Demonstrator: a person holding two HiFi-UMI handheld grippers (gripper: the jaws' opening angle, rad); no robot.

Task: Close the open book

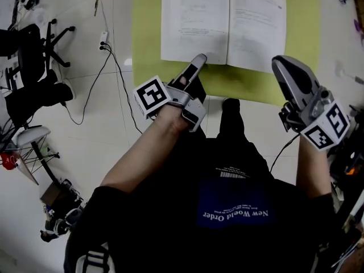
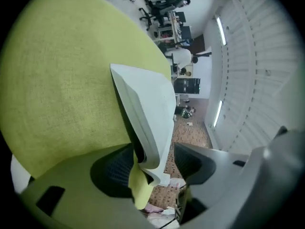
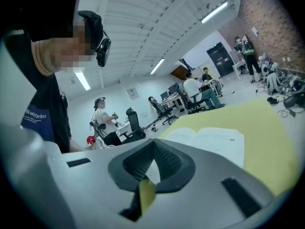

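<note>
An open book (image 1: 222, 21) lies flat on a yellow-green mat (image 1: 148, 33), its white pages facing up. My left gripper (image 1: 199, 61) reaches the book's near edge at the left page. In the left gripper view the left gripper (image 2: 155, 163) stands open, rolled to one side, with the book's (image 2: 147, 104) near corner between its dark pads (image 2: 114, 168) and a gap to the other pad. My right gripper (image 1: 281, 64) hovers just right of the book's near right corner. Its tips meet, so the right gripper (image 3: 153, 144) is shut and empty, with the book (image 3: 209, 140) ahead.
The mat (image 2: 57, 80) covers a table whose near edge is by my legs. A black office chair (image 1: 34, 56) and cables (image 1: 108, 67) are on the white floor at left. People sit at desks (image 3: 200, 92) far behind, and one stands (image 3: 102, 116).
</note>
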